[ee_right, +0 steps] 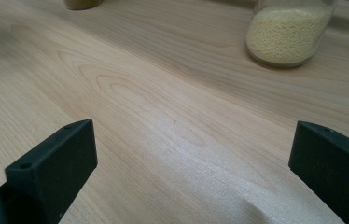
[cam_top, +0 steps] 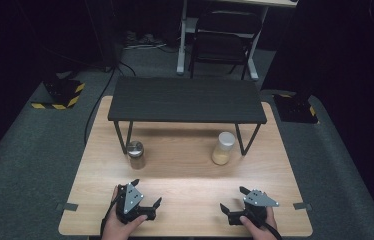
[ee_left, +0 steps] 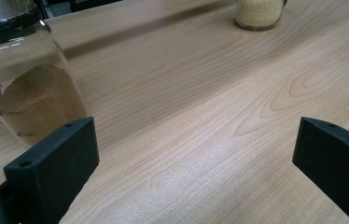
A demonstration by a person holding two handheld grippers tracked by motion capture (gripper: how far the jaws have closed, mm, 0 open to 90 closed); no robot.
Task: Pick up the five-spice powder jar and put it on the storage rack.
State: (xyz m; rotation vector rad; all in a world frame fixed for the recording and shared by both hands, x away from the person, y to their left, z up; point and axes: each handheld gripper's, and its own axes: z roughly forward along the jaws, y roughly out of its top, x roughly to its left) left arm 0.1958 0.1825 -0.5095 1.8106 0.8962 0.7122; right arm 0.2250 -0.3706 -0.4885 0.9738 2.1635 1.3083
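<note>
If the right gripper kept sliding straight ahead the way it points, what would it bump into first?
Probably nothing soon: the right gripper has bare table ahead between its open jaws. The jar of yellow grains stands off to one side, so it might just miss it.

Grey carpet floor (cam_top: 20,145) (dim room) surrounds the wooden table (cam_top: 185,175); a black chair (cam_top: 222,42) stands behind.

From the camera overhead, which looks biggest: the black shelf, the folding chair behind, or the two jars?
1. Black shelf, by far.
2. Folding chair, though it stands farther off, so nearness may mislead.
3. White-lidded jar and metal-lidded jar: too alike to rank.
</note>
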